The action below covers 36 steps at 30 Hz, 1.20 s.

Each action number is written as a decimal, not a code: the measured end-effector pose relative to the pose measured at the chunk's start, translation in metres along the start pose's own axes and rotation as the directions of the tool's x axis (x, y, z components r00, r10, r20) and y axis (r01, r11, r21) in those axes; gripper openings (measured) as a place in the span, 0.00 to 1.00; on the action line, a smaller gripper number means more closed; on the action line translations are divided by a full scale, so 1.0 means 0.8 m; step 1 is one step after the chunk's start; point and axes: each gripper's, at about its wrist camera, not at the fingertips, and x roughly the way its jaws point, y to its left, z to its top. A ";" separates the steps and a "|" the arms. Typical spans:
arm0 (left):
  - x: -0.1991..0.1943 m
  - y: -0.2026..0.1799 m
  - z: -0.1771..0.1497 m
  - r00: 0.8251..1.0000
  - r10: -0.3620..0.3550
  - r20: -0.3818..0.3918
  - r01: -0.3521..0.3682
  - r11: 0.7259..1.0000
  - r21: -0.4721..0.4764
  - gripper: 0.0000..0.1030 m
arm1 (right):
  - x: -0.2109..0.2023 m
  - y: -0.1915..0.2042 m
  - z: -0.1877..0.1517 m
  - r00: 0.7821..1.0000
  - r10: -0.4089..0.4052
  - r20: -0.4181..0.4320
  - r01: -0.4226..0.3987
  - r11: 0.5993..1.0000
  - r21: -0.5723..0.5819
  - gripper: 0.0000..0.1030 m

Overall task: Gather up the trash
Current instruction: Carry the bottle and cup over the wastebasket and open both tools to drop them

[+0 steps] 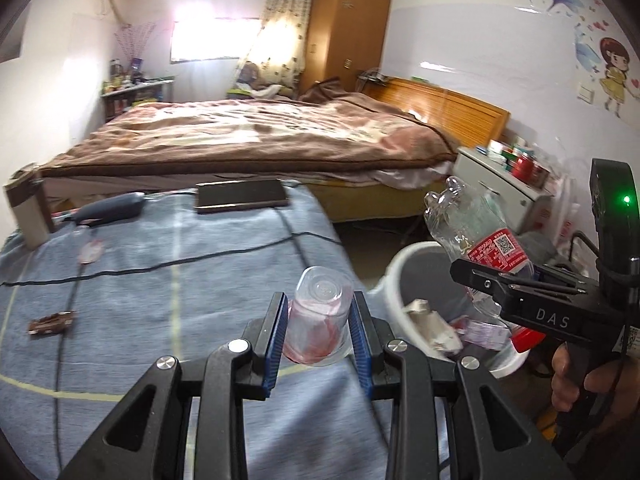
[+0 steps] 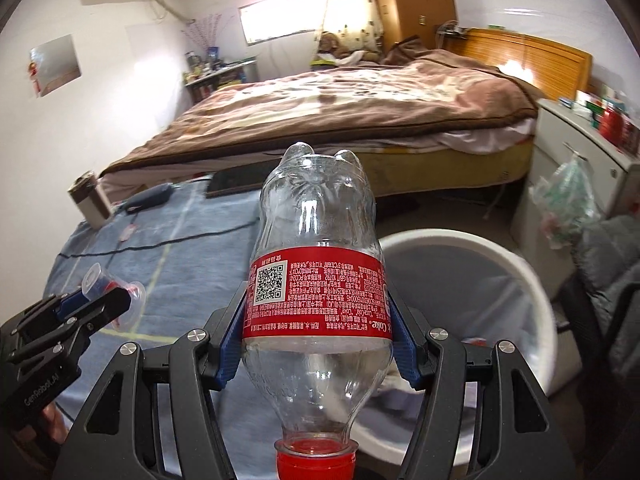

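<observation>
My left gripper [image 1: 319,312] is shut on a small clear plastic cup [image 1: 318,316] with pink residue, held bottom outward above the blue bedspread [image 1: 168,280]. My right gripper [image 2: 320,320] is shut on an empty clear cola bottle [image 2: 316,280] with a red label, cap toward the camera. In the left wrist view that bottle [image 1: 476,232] hangs over the white trash bin [image 1: 400,276], which holds crumpled paper and wrappers. In the right wrist view the bin [image 2: 516,276] lies just right of the bottle, and the left gripper [image 2: 100,304] with its cup [image 2: 116,292] shows at the lower left.
On the blue bedspread lie a brown wrapper [image 1: 52,323], a pink-tinted wrapper [image 1: 91,250], a phone [image 1: 242,195], a dark case [image 1: 108,210], a black cable [image 1: 240,250] and a small box [image 1: 30,212]. A brown-blanketed bed [image 1: 256,136] and a white nightstand [image 1: 500,184] stand beyond.
</observation>
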 end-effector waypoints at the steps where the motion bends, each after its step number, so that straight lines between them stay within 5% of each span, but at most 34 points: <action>1: 0.005 -0.009 0.001 1.000 -0.008 -0.005 0.009 1.000 0.010 0.31 | -0.001 -0.007 -0.001 1.000 -0.014 -0.003 0.014 1.000 0.005 0.61; 11: 0.050 -0.090 0.007 0.989 -0.130 -0.065 0.134 0.989 0.062 0.32 | 0.012 -0.088 -0.022 0.987 -0.135 -0.092 0.141 0.988 0.068 0.61; 23: 0.094 -0.150 0.003 0.980 -0.149 -0.130 0.163 0.982 0.101 0.32 | 0.025 -0.130 -0.038 0.965 -0.179 -0.192 0.195 0.979 0.068 0.61; 27: 0.100 -0.155 0.004 0.979 -0.149 -0.136 0.163 0.982 0.094 0.51 | 0.027 -0.136 -0.041 0.966 -0.158 -0.204 0.176 0.982 0.071 0.62; 36: 0.095 -0.150 0.005 0.982 -0.147 -0.121 0.158 0.984 0.087 0.62 | 0.012 -0.134 -0.037 0.982 -0.130 -0.136 0.143 0.985 0.092 0.62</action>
